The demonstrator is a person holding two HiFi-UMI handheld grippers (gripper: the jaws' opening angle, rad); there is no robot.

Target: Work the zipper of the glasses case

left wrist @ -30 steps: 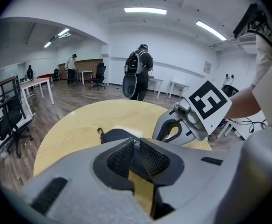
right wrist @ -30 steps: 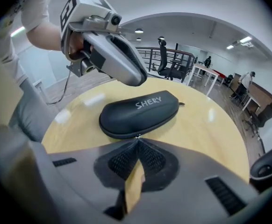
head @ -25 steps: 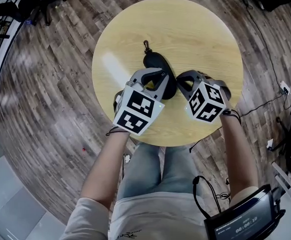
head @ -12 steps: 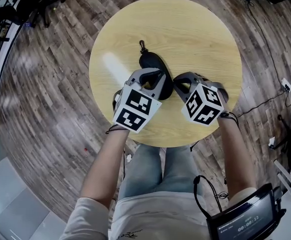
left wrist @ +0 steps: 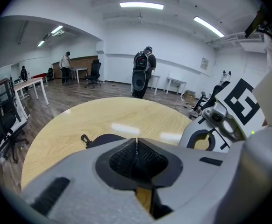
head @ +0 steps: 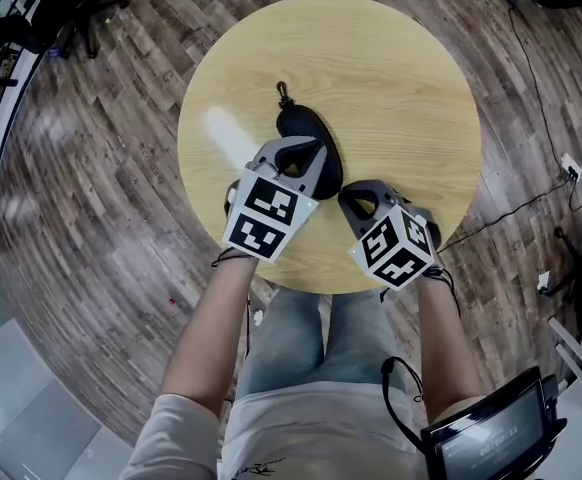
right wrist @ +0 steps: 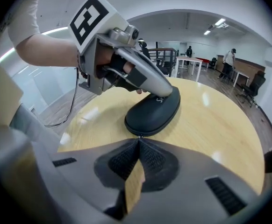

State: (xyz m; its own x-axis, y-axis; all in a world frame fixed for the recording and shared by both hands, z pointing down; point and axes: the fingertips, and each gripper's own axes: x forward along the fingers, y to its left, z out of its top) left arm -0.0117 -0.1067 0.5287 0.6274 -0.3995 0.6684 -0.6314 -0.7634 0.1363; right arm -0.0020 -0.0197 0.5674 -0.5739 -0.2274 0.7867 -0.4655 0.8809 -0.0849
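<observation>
A black oval glasses case (head: 301, 126) lies near the middle of the round wooden table (head: 391, 78), its metal clip (head: 283, 94) pointing away from me. My left gripper (head: 319, 158) is shut, and its tips rest on top of the case (right wrist: 154, 108). My right gripper (head: 349, 200) is shut at the case's near end. A small metal zipper pull (right wrist: 139, 136) shows right at its closed tips (right wrist: 139, 141). In the left gripper view the case (left wrist: 103, 139) and its clip (left wrist: 84, 139) peek out behind the closed jaws (left wrist: 137, 143).
The table stands on a plank floor with cables (head: 531, 203) at the right. A screen (head: 491, 438) hangs at my waist. Far off, a person (left wrist: 143, 71) stands by desks and office chairs.
My right gripper has drawn back toward me and to the left, from the case's right side round to its near end. The left gripper and the case have stayed put.
</observation>
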